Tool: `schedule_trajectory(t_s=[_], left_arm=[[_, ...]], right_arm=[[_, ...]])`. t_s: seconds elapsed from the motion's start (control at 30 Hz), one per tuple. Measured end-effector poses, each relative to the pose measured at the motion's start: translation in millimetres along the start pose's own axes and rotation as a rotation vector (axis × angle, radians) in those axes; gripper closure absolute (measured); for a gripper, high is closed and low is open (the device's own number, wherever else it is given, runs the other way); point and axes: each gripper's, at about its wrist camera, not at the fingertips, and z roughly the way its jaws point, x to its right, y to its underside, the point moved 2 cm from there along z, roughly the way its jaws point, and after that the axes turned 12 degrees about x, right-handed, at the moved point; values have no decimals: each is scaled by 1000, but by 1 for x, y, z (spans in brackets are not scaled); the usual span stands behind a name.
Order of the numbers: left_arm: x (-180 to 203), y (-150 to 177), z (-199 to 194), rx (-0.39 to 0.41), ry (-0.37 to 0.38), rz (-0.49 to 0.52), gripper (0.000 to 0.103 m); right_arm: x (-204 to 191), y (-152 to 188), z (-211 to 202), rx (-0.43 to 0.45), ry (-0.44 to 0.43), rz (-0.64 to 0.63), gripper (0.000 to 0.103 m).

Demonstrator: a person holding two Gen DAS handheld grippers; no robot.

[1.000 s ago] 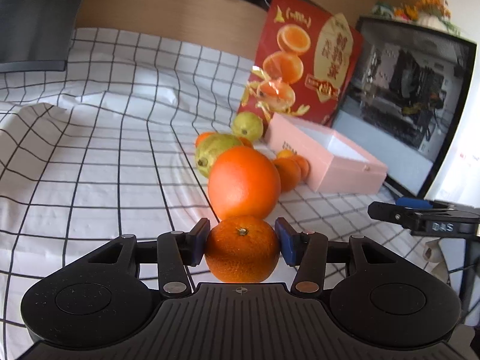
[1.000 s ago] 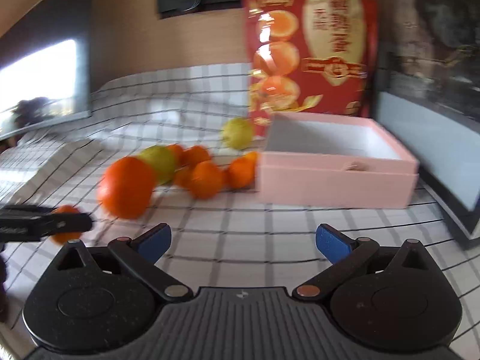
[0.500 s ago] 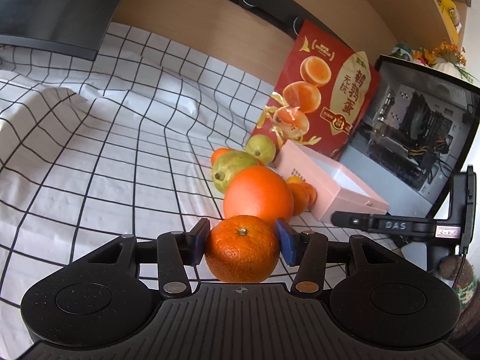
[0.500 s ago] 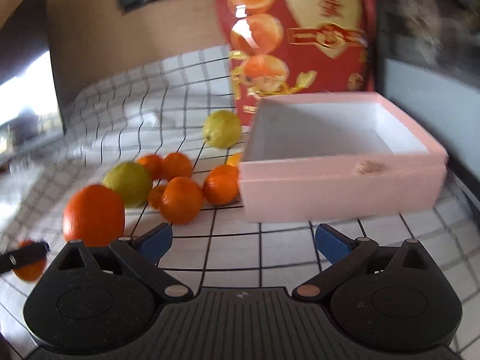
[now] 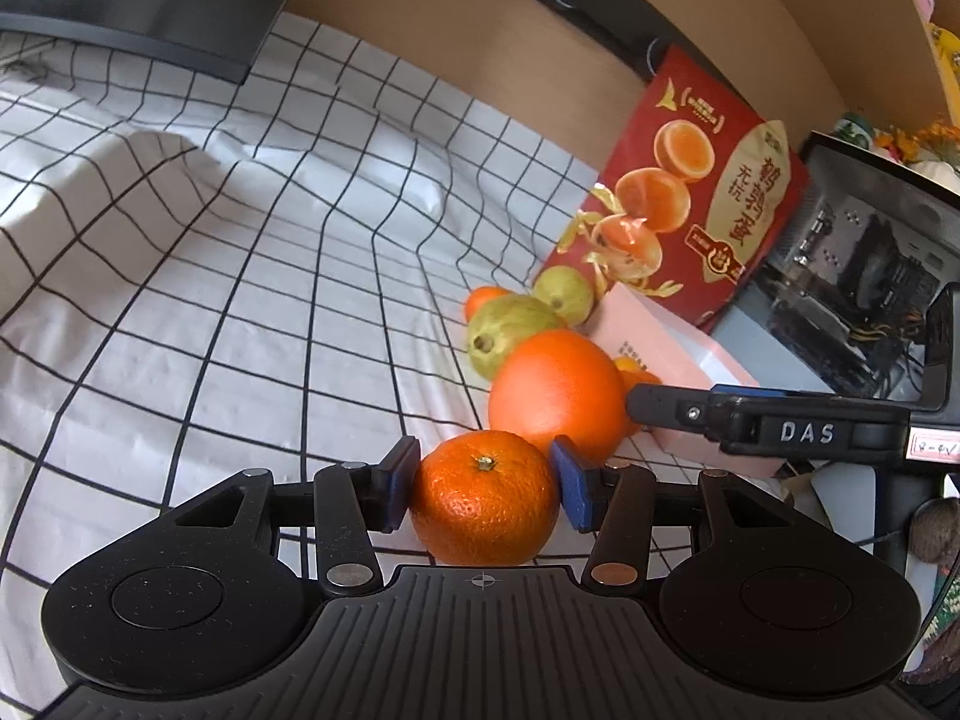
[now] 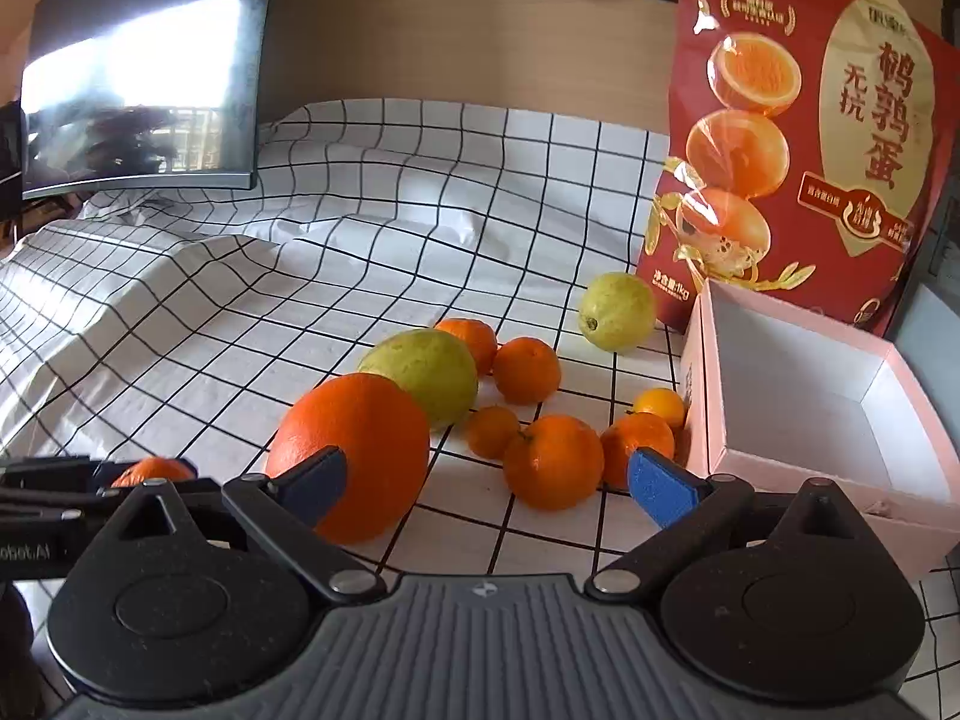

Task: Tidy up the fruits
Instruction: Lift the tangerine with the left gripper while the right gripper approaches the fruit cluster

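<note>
Blue-padded left claw (image 5: 485, 495): clamped on mandarin (image 5: 483, 497), stem up, held off the checked cloth (image 5: 210, 300).
Right claw (image 6: 486, 480): jaws wide apart, empty, low over the fruit heap.
Directly ahead of right claw: large orange (image 6: 351, 456), against its left pad; small mandarins; two green-yellow fruits beyond.
Pink box (image 6: 828, 414): right of heap, open, apparently empty; red pouch (image 6: 798, 144) upright behind.
Handling note (judgement): carry the mandarin over the box rim, lower it near the floor before releasing so it does not bounce; keep the two claws from colliding, since the right one crosses the left's path.
</note>
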Motion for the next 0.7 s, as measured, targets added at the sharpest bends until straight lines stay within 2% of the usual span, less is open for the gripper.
schedule_trajectory(t_s=[0.2, 0.3, 0.43, 0.53, 0.7], left_arm=[[4, 1, -4, 21, 2, 29, 50], [3, 1, 1, -10, -3, 18, 50], [-1, 1, 2, -16, -6, -4, 50], [3, 1, -1, 4, -12, 21, 50], [3, 1, 0, -10, -4, 23, 50]], right_arm=[[12, 1, 5, -17, -7, 54, 2], [11, 0, 2, 9, -1, 44, 3], [13, 3, -4, 13, -37, 61, 3], [13, 8, -9, 12, -22, 35, 2], [4, 15, -27, 44, -14, -40, 3]])
